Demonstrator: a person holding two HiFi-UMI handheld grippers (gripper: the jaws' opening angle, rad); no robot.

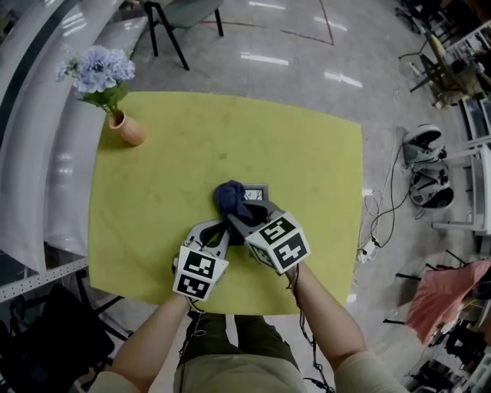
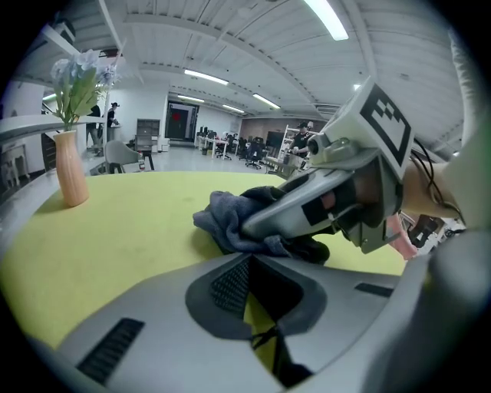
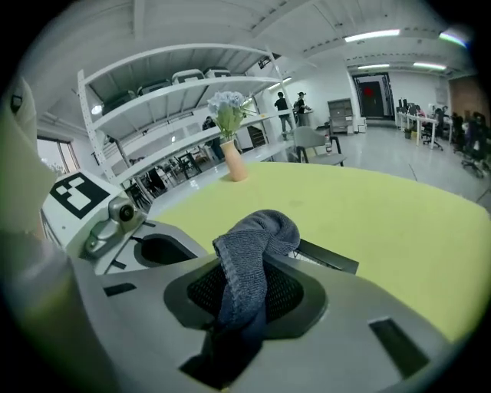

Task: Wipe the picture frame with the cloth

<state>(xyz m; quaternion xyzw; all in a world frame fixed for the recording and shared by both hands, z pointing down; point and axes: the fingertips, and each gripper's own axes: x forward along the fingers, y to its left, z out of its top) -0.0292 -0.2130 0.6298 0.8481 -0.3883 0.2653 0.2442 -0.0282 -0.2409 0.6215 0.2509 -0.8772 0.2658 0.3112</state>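
Observation:
A dark blue cloth (image 1: pixel 230 196) is bunched on the near middle of the yellow table (image 1: pixel 169 176), covering the left part of a small picture frame (image 1: pixel 258 189) that lies flat. My right gripper (image 1: pixel 244 216) is shut on the cloth (image 3: pixel 257 234), whose free end rests on the frame's (image 3: pixel 330 258) near edge. My left gripper (image 1: pixel 222 230) sits just left of it, low over the table, jaws together. In the left gripper view the left gripper (image 2: pixel 265 338) points at the cloth (image 2: pixel 222 216), with only a thin dark strand between its jaws; the frame is hidden there.
A tan vase of pale blue flowers (image 1: pixel 125 127) stands at the table's far left corner. A chair (image 1: pixel 176 15) stands beyond the table's far edge. Cables and equipment (image 1: pixel 422 176) lie on the floor to the right.

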